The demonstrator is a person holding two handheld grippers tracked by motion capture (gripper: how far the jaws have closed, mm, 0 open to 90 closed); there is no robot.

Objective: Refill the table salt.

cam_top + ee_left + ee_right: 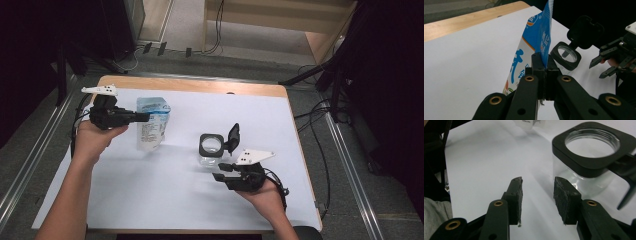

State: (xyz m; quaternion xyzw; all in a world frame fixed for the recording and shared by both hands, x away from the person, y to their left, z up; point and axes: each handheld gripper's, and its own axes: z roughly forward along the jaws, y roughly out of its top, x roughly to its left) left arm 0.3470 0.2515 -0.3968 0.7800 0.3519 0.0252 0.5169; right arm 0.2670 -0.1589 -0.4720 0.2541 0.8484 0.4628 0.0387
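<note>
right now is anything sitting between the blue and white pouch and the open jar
Nothing visible. Bare white table sheet lies between the blue and white pouch, pinched in the left tool, and the clear jar with the black square collar, whose lid is flipped back. The right tool waits beside the jar.

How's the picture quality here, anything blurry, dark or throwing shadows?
High view: the surroundings are dark, and the pouch casts a soft shadow on the white table. Left gripper view: sharp pouch print, black upper right corner. Right gripper view: the clear jar looks slightly soft.

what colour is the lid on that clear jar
Black. The lid stands flipped open on the black collar of the jar, clearest in the left gripper view.
</note>
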